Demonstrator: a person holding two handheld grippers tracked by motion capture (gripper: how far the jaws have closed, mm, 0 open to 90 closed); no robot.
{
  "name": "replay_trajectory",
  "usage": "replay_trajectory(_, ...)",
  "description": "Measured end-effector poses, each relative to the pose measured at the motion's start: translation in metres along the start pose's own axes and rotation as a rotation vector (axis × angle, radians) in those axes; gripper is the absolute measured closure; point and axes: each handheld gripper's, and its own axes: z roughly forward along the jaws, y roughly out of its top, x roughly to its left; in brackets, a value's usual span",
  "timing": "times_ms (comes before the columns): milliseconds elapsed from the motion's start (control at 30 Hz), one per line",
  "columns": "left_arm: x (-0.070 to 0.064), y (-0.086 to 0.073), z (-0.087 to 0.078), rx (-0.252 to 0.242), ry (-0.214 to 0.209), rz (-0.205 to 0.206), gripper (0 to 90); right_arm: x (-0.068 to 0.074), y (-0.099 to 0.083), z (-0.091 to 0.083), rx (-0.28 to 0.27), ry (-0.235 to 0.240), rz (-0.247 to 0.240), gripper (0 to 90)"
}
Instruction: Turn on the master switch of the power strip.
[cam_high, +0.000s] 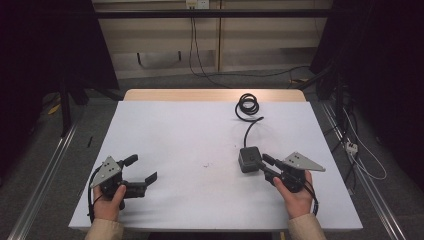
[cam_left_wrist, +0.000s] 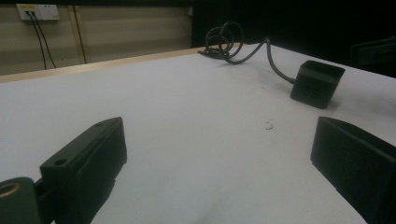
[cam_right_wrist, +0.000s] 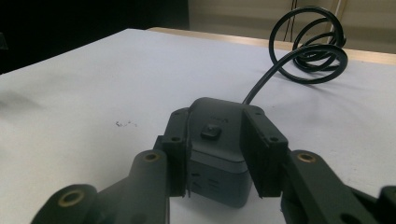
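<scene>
We see a white table with a wooden strip along its far edge, and on it, toward our right side, a dark grey power adapter whose black cable runs away to a loose coil near the far edge. Our right gripper has its jaws closed against the two sides of the adapter, which sits flat on the table. Our left gripper rests at the near left, well apart from the adapter, its jaws spread wide and holding nothing
</scene>
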Motion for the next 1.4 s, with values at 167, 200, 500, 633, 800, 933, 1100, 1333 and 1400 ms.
replay_trajectory(167, 0.0, 0.0, 0.0, 0.0, 0.001, -0.003, 3.3, 0.001, 0.001, 0.001, 0.003, 0.004, -0.002, 67.0)
replay_trajectory(200, 0.0, 0.0, 0.0, 0.0, 0.001, -0.002, 3.3, 0.001, 0.001, 0.001, 0.004, 0.005, 0.0, 68.2)
replay_trajectory(500, 0.0, 0.0, 0.0, 0.0, 0.0, -0.001, 3.3, 0.001, 0.001, 0.004, 0.011, 0.012, 0.002, 72.9)
replay_trajectory(633, 0.0, 0.0, 0.0, 0.002, 0.0, 0.002, 3.3, 0.001, 0.002, 0.005, 0.017, 0.018, 0.007, 74.7)
replay_trajectory(800, 0.0, 0.0, 0.0, 0.0, 0.002, 0.0, 3.3, 0.002, 0.002, 0.007, 0.02, 0.018, 0.005, 76.0)
replay_trajectory(933, 0.0, 0.0, 0.0, -0.001, 0.002, 0.0, 3.3, 0.001, 0.002, 0.008, 0.024, 0.017, 0.005, 76.9)
replay_trajectory(1100, 0.0, 0.0, 0.0, 0.001, 0.002, 0.001, 3.3, 0.001, 0.003, 0.009, 0.026, 0.022, 0.007, 79.1)
replay_trajectory(1333, 0.0, 0.0, 0.0, 0.0, 0.002, 0.0, 3.3, 0.0, 0.004, 0.012, 0.036, 0.023, 0.01, 81.3)
replay_trajectory(1400, 0.0, 0.0, 0.0, 0.002, 0.002, -0.001, 3.3, 0.0, 0.005, 0.012, 0.037, 0.026, 0.011, 81.9)
